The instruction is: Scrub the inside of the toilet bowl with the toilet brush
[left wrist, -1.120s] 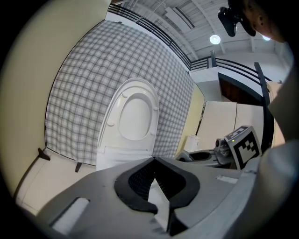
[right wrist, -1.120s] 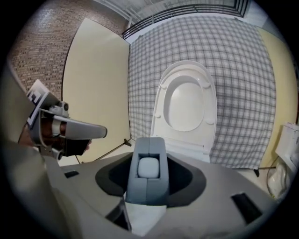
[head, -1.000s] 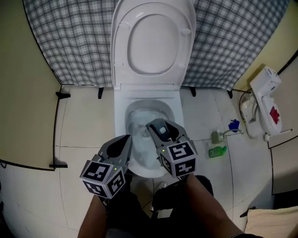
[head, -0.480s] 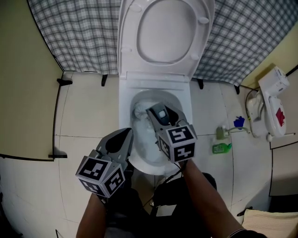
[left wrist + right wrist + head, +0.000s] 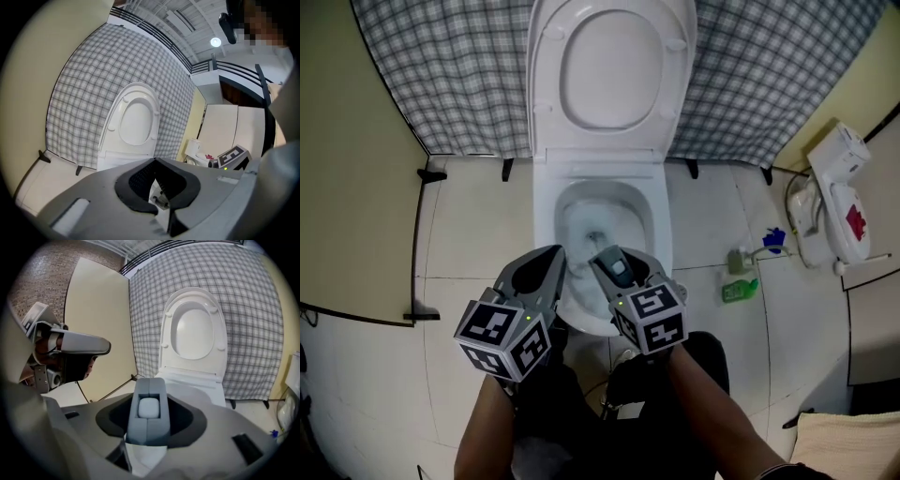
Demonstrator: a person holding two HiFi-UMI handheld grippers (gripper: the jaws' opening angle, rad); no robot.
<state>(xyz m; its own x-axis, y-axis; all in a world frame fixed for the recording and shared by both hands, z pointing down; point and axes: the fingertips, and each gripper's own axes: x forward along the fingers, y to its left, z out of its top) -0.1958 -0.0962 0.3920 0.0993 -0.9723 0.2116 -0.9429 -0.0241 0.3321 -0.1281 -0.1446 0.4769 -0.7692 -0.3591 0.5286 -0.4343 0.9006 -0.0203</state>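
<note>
I see a white toilet bowl (image 5: 546, 216) and a white seat and lid (image 5: 612, 70). The curtain (image 5: 441, 75) is checked in grey and white. The floor tiles (image 5: 469, 225) are cream with thin dark joints, and the wall (image 5: 347, 159) is pale yellow. My left gripper (image 5: 553, 258) and right gripper (image 5: 626, 267) are matt grey with black jaw linings. Each one's marker cube is patterned in black-and-white squares. The toilet brush (image 5: 149, 411) is blue-grey with a pale inset. I also see a green bottle (image 5: 738, 291), a small blue object (image 5: 773, 240) and a white unit (image 5: 839, 202) with a red mark.
</note>
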